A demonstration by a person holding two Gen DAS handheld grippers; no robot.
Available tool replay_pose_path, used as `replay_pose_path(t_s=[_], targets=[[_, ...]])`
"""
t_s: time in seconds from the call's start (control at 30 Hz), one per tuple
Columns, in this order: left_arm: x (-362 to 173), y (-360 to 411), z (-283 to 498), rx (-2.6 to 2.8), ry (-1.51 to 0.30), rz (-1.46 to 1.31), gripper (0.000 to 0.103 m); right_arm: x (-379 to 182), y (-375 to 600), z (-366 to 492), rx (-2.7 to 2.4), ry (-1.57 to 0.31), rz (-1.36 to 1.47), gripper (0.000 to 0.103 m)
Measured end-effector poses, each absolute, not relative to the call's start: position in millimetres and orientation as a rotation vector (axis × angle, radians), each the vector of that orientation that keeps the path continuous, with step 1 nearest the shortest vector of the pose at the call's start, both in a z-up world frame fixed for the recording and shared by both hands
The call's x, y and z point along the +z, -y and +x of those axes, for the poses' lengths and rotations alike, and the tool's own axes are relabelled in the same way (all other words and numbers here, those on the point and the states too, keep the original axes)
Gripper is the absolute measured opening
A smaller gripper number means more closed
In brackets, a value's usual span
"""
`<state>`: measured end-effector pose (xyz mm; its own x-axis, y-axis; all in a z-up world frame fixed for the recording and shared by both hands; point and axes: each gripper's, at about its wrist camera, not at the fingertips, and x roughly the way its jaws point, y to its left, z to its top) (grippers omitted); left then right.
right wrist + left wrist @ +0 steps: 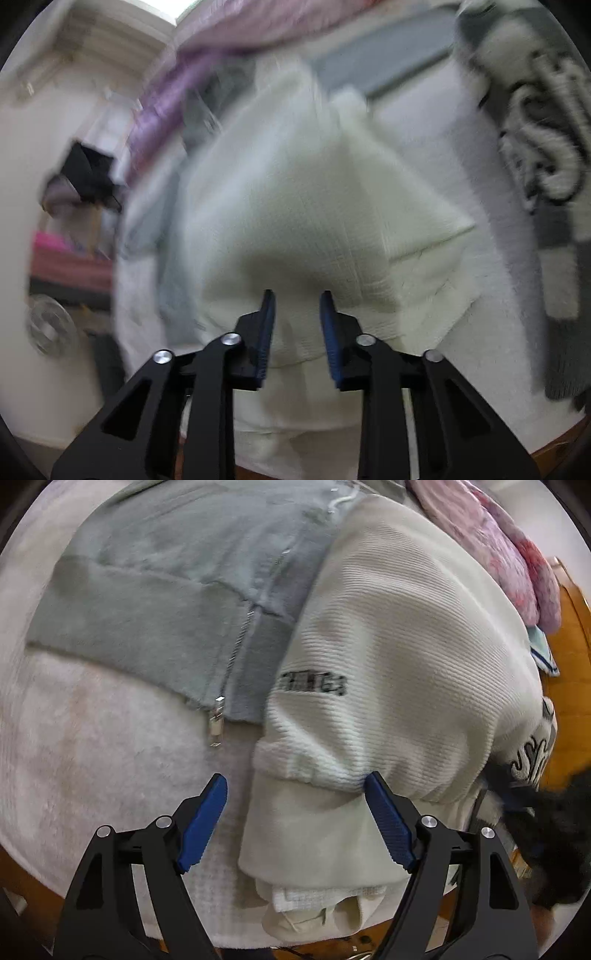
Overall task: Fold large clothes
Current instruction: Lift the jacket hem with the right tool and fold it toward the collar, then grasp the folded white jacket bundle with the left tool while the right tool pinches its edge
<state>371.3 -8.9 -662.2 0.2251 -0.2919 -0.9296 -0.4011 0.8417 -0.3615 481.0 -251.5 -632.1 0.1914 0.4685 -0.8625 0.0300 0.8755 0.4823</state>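
A cream ribbed sweatshirt (pixel 399 657) with a small black printed mark lies on the white towel-covered table (pixel 92 746). My left gripper (pixel 295 786) is open, its blue pads on either side of the sweatshirt's cuffed edge, right fingertip (pixel 373 781) touching the fabric. In the blurred right wrist view the same cream garment (pixel 314 206) fills the middle. My right gripper (pixel 295 299) stands partly open, jaws a narrow gap apart, with cream cloth between and behind them; I cannot tell whether it pinches the cloth.
A grey zip hoodie (pixel 166 602) lies left of the sweatshirt. A pink fleece item (pixel 498 546) lies at the far right. A grey-and-white patterned knit (pixel 546 147) lies at the right. Wooden table edge (pixel 569 701) shows on the right.
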Motion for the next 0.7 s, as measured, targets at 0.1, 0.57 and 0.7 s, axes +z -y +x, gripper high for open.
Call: replay_pose_path(t_s=[0.1,0.57,0.7], targets=[[-659.3,4.9,367.6,0.052,-1.352,-0.660,0.078,-658.8,280.6,476.0,0.281,-1.390,0.501,0.000],[-695.9,15.3,353.0,0.013,-1.374,-0.801,0.092,-659.2,305.3,462.7,0.252,-1.345,0.563,0.000],[-690.5,24.5,352.8,0.001,-1.357,-0.759,0.068,-657.4,306.6,460.6,0.249,-1.333,0.588,0.000]])
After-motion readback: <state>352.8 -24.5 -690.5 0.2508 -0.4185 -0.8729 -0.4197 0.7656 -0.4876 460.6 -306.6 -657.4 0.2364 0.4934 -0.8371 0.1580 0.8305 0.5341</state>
